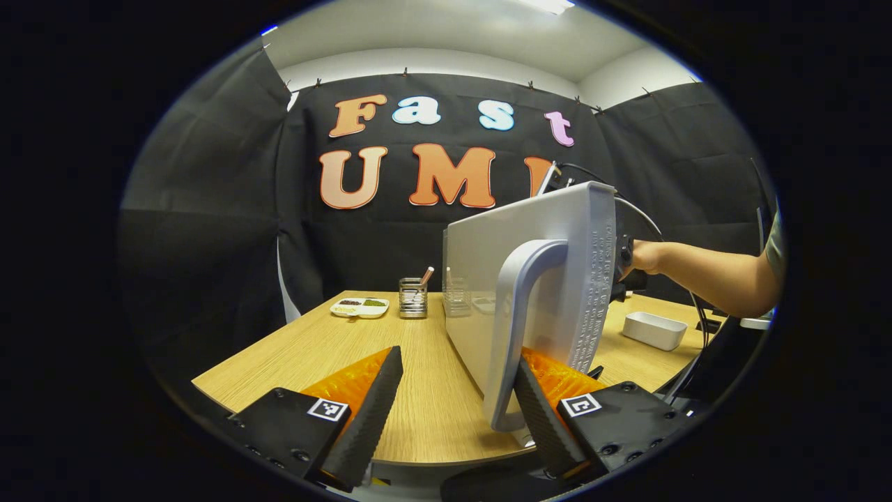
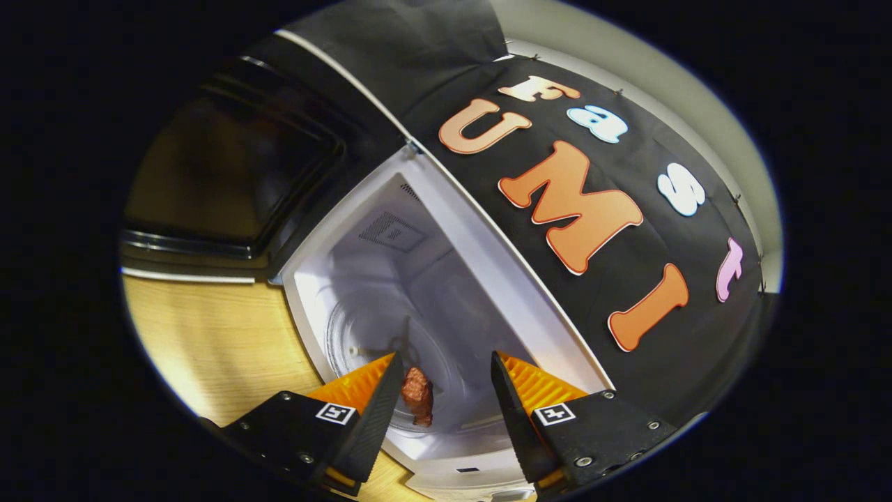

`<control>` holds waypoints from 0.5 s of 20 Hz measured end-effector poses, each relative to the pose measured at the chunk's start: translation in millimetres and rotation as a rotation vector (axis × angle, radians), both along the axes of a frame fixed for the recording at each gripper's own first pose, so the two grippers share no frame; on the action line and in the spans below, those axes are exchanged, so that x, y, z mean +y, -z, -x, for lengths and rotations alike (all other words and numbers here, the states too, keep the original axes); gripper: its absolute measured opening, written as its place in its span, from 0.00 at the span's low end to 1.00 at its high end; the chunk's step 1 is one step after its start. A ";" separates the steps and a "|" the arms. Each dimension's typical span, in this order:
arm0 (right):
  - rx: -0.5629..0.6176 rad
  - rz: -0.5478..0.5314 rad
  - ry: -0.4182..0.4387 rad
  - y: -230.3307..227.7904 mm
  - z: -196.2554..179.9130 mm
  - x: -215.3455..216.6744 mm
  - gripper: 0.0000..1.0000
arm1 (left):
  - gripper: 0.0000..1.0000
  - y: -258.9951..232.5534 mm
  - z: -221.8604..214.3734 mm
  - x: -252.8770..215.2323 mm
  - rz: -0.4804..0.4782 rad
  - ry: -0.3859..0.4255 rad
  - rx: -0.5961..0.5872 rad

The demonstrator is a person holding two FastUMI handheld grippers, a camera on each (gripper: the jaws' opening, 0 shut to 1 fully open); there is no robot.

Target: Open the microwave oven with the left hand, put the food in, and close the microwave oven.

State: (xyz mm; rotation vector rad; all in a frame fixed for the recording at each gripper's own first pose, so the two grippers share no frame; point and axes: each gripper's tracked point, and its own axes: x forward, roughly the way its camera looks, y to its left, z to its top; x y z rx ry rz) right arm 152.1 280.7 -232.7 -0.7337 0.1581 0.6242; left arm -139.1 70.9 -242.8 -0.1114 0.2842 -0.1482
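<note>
Left gripper view: wooden table (image 1: pixel 418 348), black-cloth booth; both hand-held grippers (image 1: pixel 456 397) (image 2: pixel 446 397) spread, microwave door (image 1: pixel 529 279) open.

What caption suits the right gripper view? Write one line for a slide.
Open right tongs at the open microwave oven, a piece of food between the fingers over the glass turntable.

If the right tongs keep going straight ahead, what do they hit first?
Probably the food, lying between the open right tongs on the turntable inside the microwave. Past it, the back wall; depth is hard to judge.
</note>
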 end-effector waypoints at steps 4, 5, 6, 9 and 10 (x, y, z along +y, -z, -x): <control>0.050 -0.050 0.033 2.5 0.5 -0.5 0.73 | 0.95 0.1 1.2 -2.5 0.003 -0.002 -0.003; 0.049 -0.014 0.039 10.0 -0.5 -2.6 0.72 | 0.95 0.0 0.7 -3.9 0.000 -0.001 -0.002; 0.043 0.014 0.045 12.3 -0.6 -5.8 0.72 | 0.95 -0.2 0.4 -3.6 -0.007 -0.002 -0.001; 0.057 -0.039 0.045 1.6 7.3 -11.5 0.72 | 0.95 -0.6 0.6 -2.3 -0.010 -0.009 0.003; 0.060 -0.062 0.049 -5.8 12.7 -15.4 0.72 | 0.95 -0.5 0.7 -2.8 -0.012 -0.008 0.003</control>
